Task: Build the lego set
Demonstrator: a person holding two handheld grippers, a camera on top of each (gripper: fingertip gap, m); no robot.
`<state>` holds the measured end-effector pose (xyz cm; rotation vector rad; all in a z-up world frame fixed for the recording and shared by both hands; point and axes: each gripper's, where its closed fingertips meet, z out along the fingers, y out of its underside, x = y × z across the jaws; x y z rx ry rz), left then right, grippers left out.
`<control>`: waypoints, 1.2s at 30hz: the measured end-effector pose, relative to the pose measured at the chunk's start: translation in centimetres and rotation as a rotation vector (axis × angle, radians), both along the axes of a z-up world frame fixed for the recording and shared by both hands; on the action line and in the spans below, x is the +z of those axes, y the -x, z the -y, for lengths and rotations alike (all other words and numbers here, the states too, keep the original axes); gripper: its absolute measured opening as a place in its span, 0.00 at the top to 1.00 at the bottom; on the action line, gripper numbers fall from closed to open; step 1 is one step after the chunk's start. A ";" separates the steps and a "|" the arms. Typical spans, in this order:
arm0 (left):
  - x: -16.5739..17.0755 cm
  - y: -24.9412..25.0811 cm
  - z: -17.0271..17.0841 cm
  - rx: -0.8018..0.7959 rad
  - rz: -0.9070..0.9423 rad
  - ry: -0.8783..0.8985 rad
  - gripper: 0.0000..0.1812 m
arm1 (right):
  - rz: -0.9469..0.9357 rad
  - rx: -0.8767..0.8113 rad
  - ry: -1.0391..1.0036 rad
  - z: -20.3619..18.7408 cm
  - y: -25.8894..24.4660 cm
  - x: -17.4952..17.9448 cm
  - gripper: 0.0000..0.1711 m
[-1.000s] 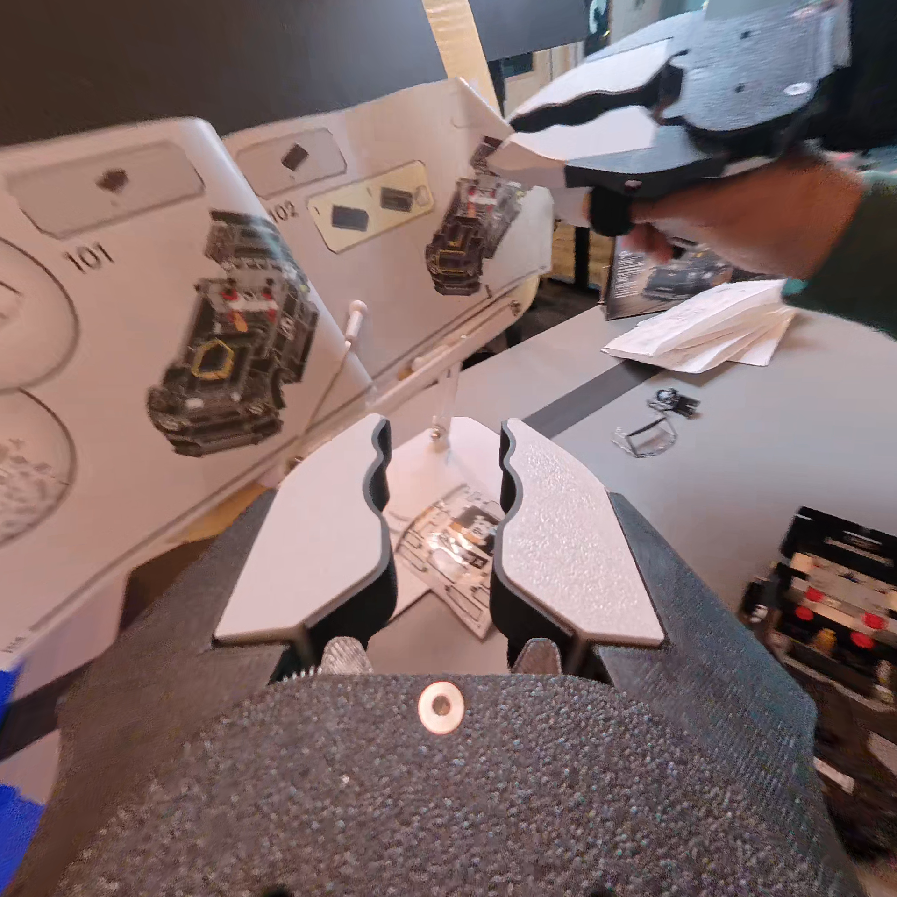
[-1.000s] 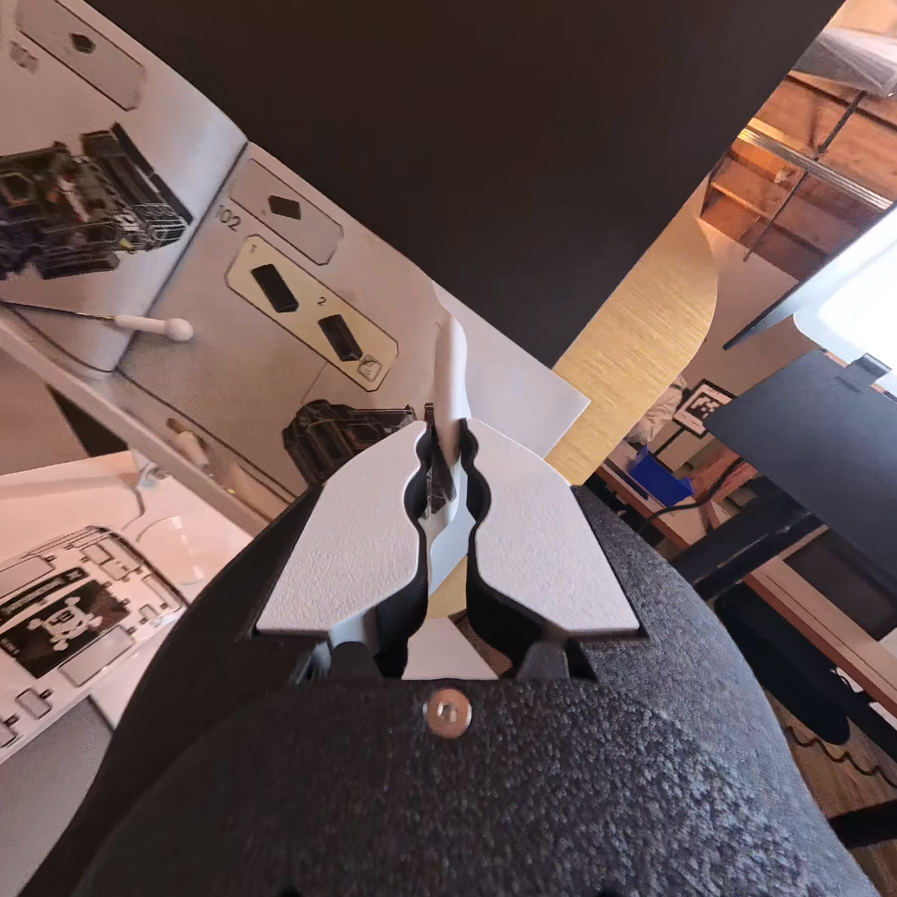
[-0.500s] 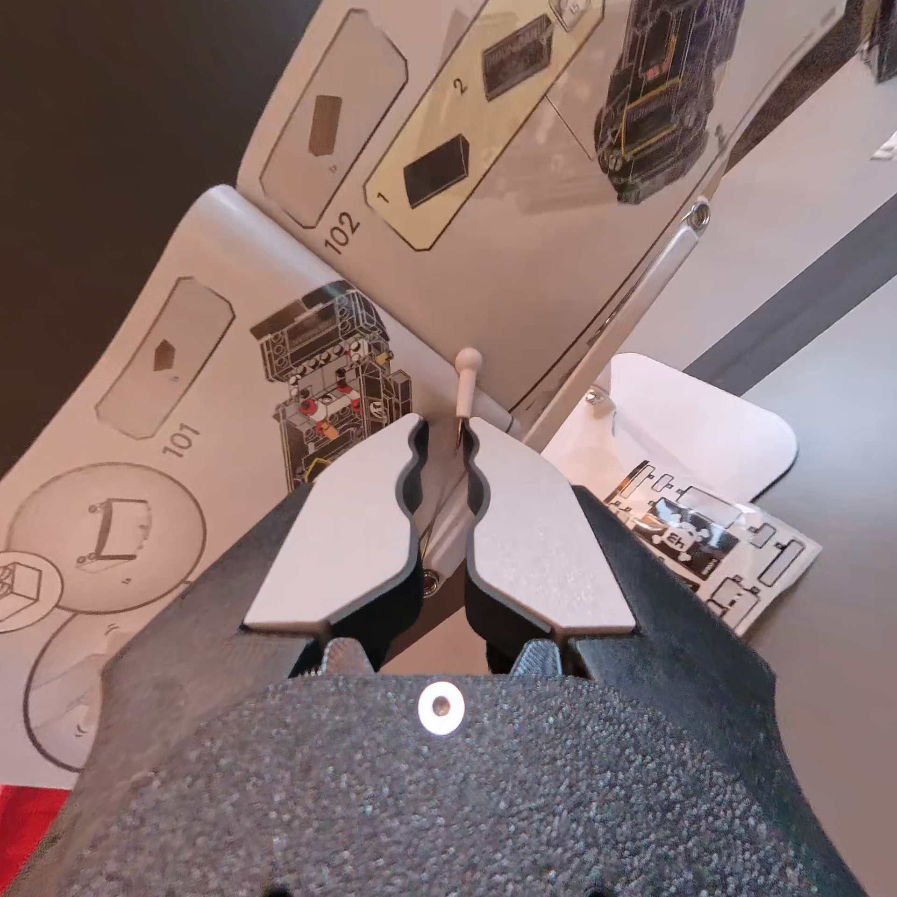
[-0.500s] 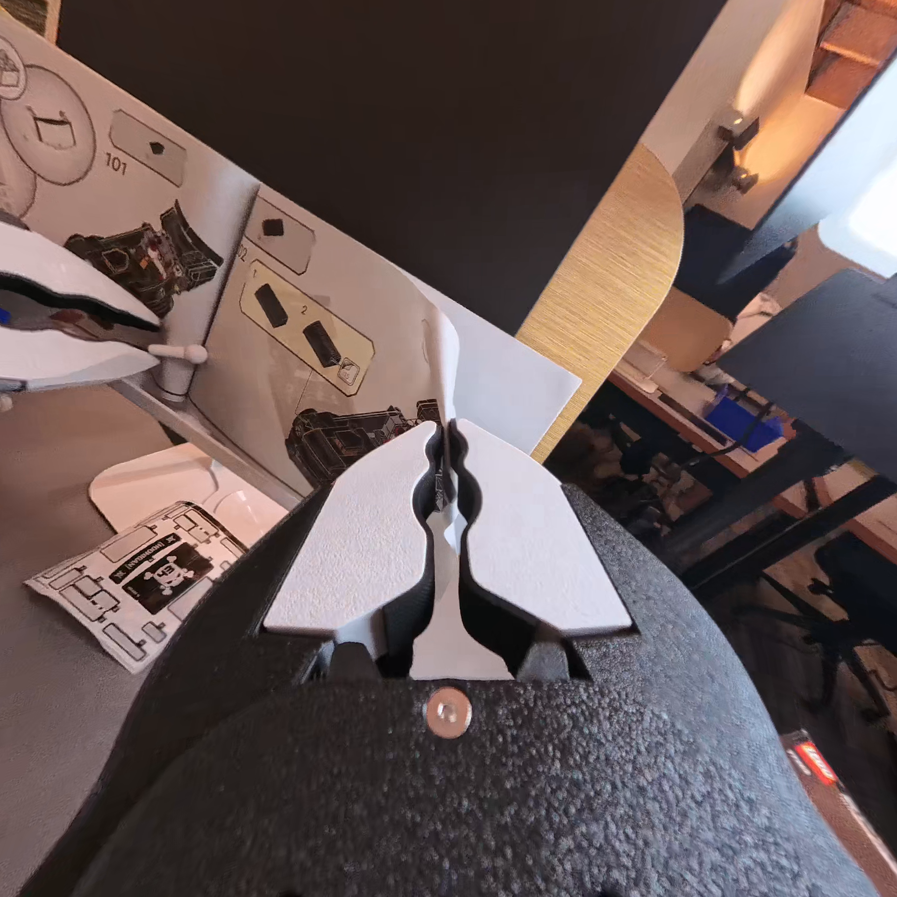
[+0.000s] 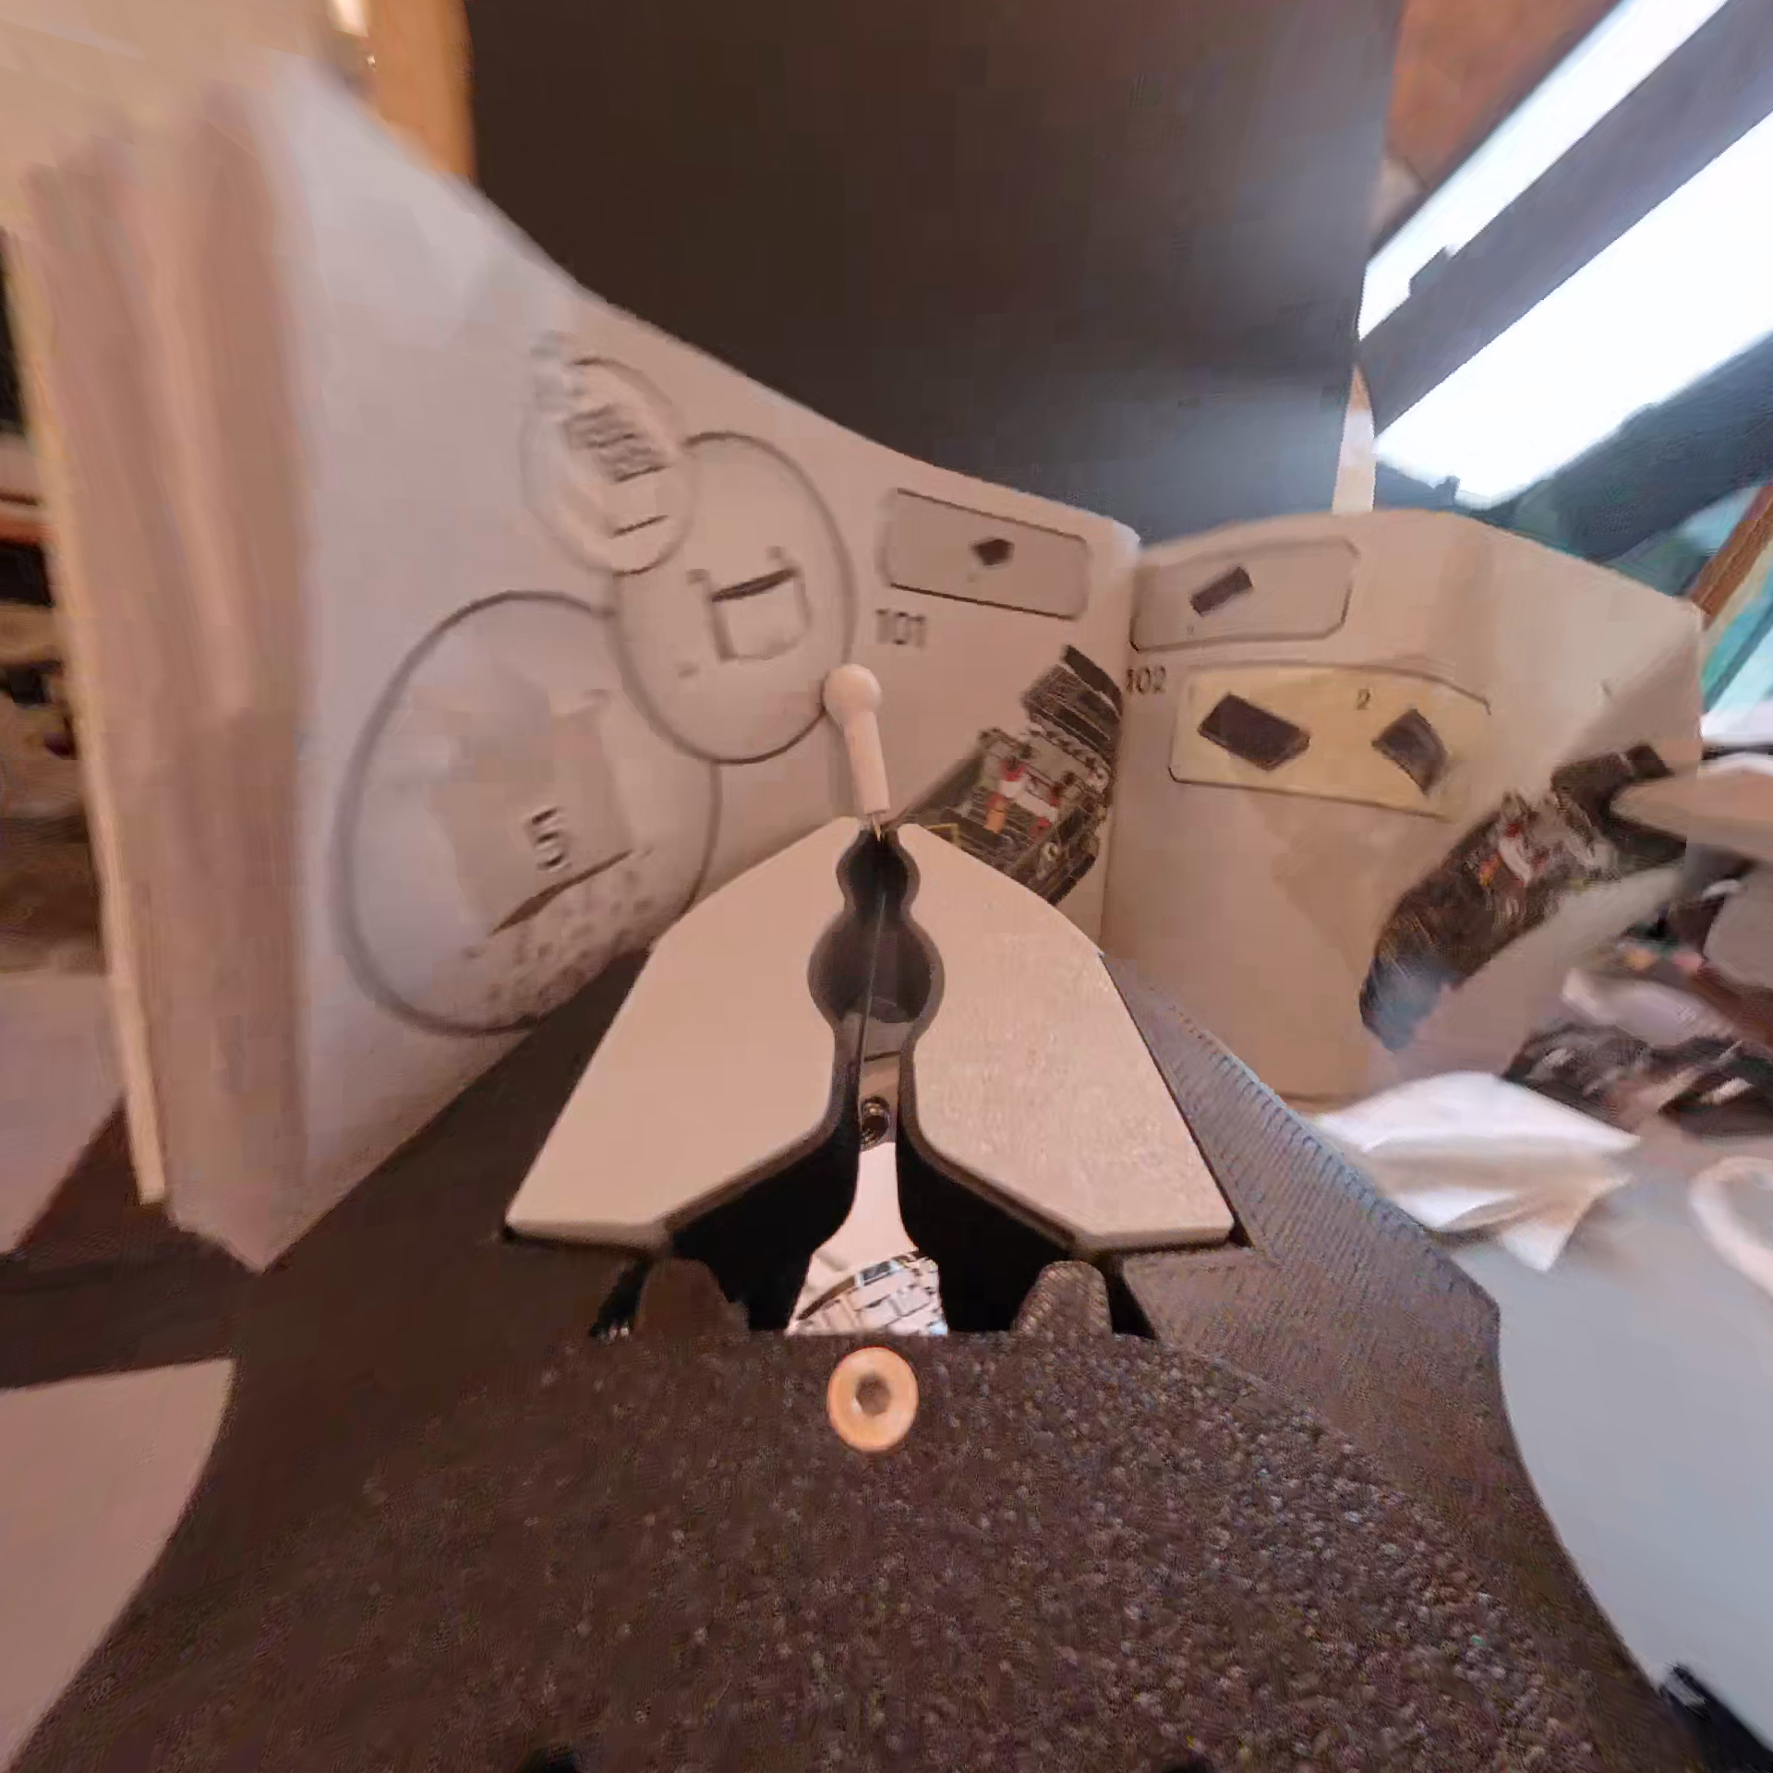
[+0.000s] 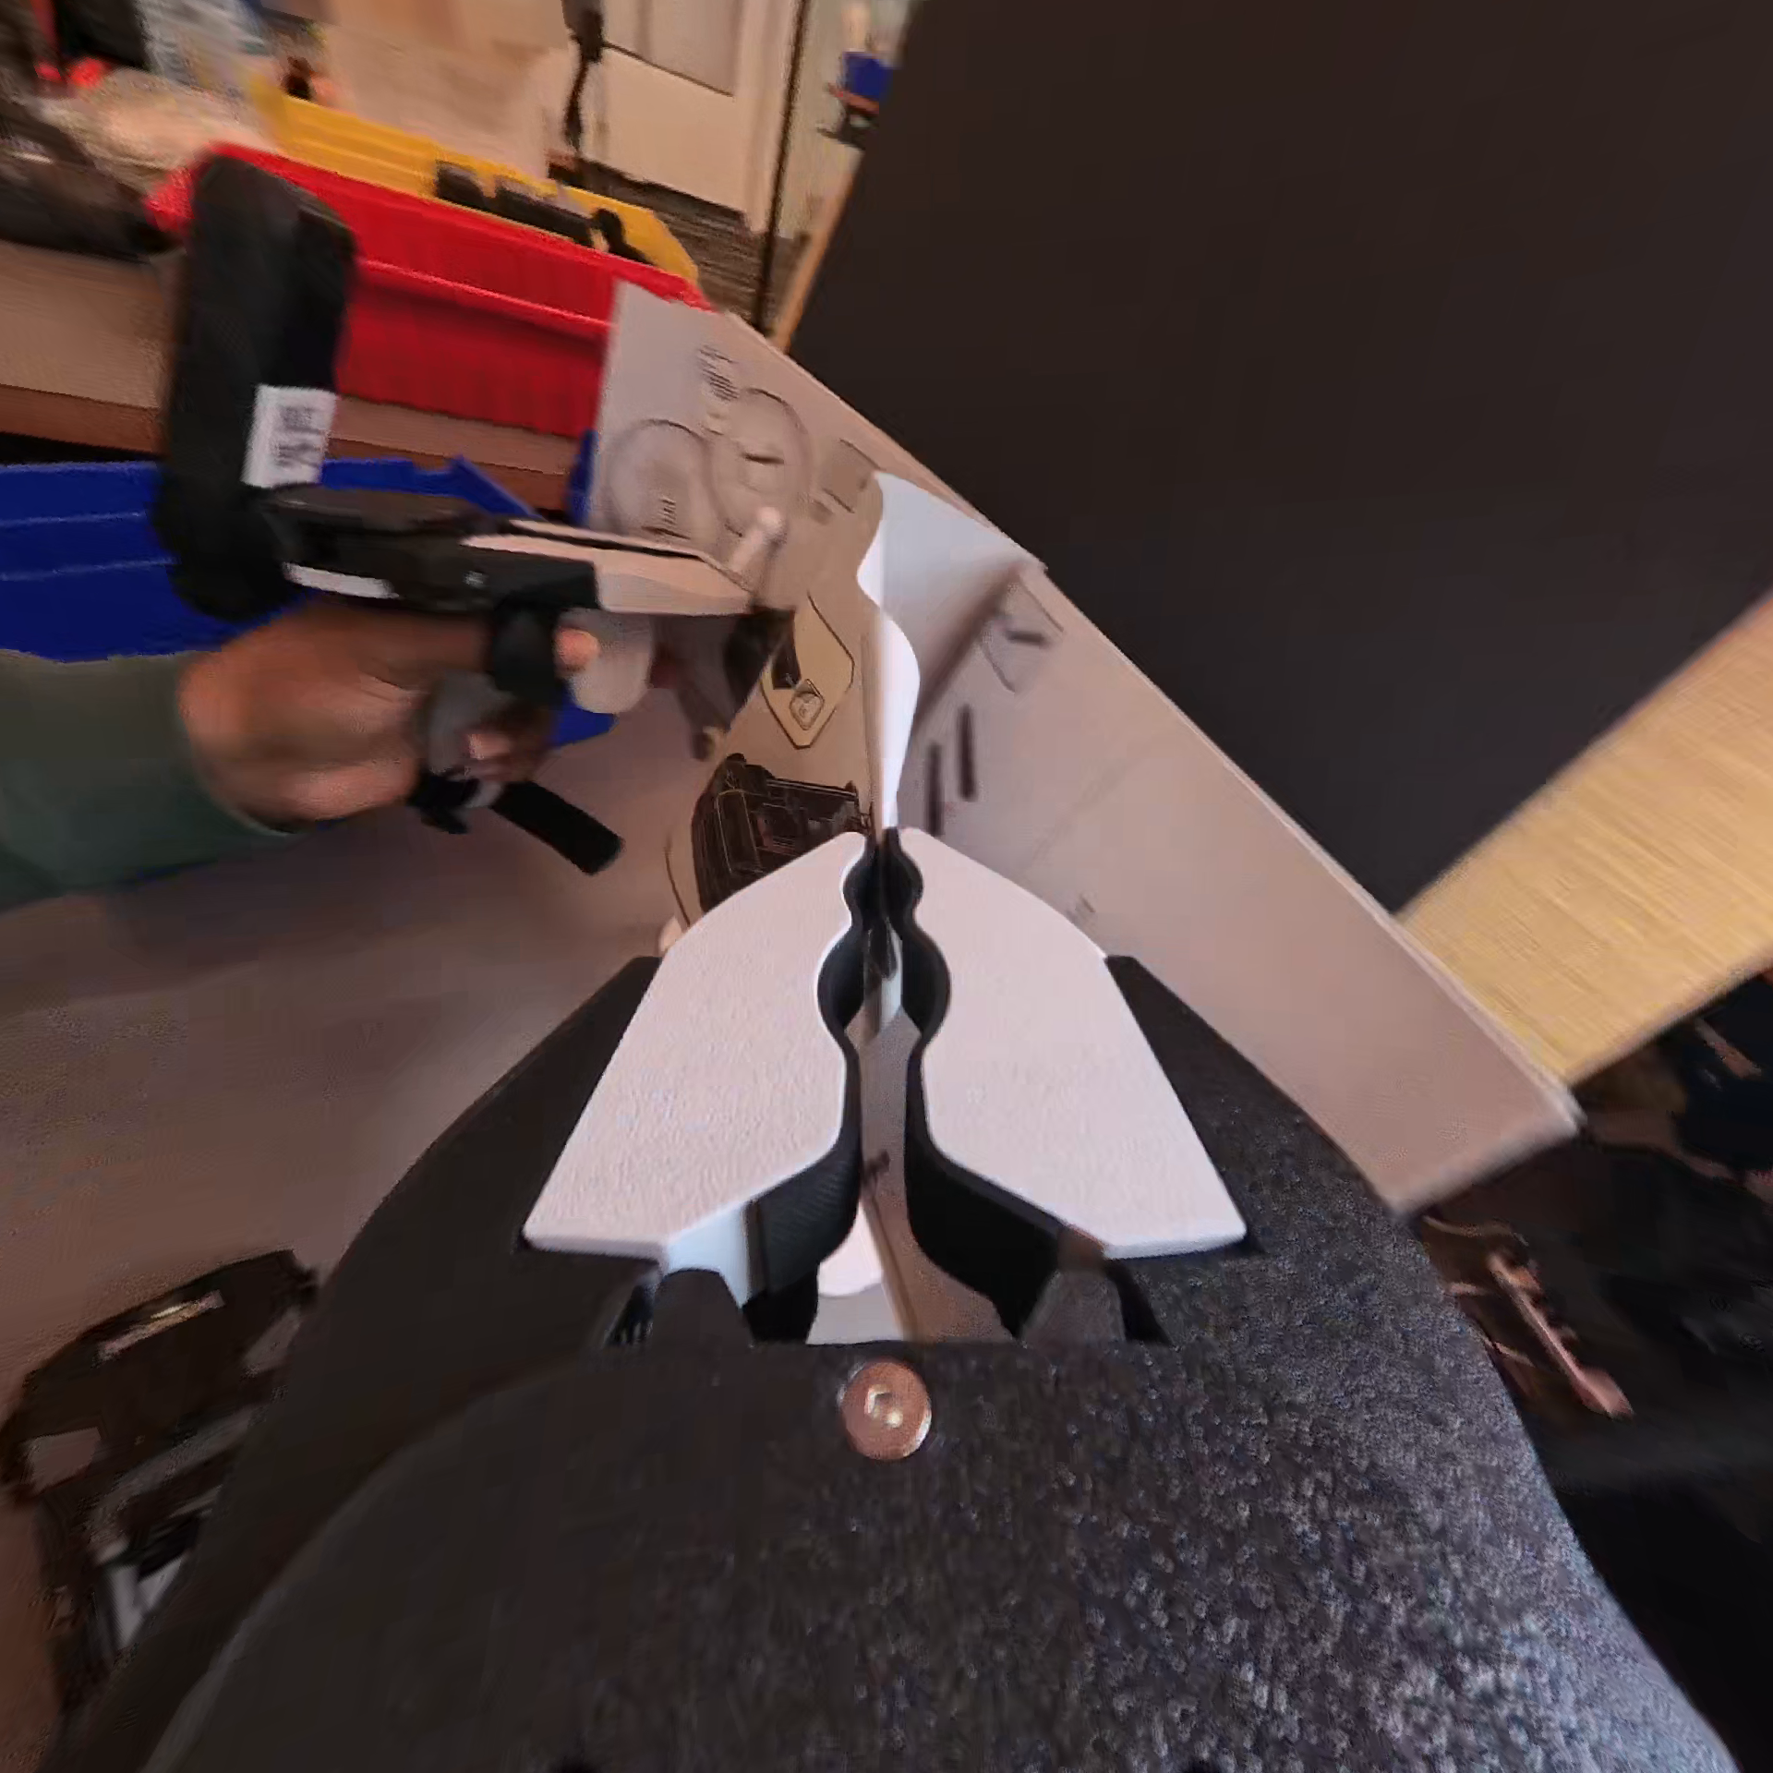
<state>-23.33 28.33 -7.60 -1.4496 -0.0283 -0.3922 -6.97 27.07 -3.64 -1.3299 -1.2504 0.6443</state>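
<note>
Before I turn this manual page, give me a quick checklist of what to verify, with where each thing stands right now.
1. Right gripper shut on the page edge: ok.
2. Left gripper shut on the thin wire of the page holder pin: ok.
3. Pin clear of the page being turned: cannot tell, its tip stands in front of the left page.
4. Instruction booklet upright and open: ok.
5. Lego car out of the page's path: ok, low on the table.
6. Page free of creasing: not ok, it curls above the fingers.
</note>
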 end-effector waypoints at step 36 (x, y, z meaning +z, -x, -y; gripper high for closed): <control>-5.0 4.3 3.6 -0.049 1.028 -0.127 0.99 | 0.479 -0.167 -0.494 -1.8 17.1 -5.4 1.00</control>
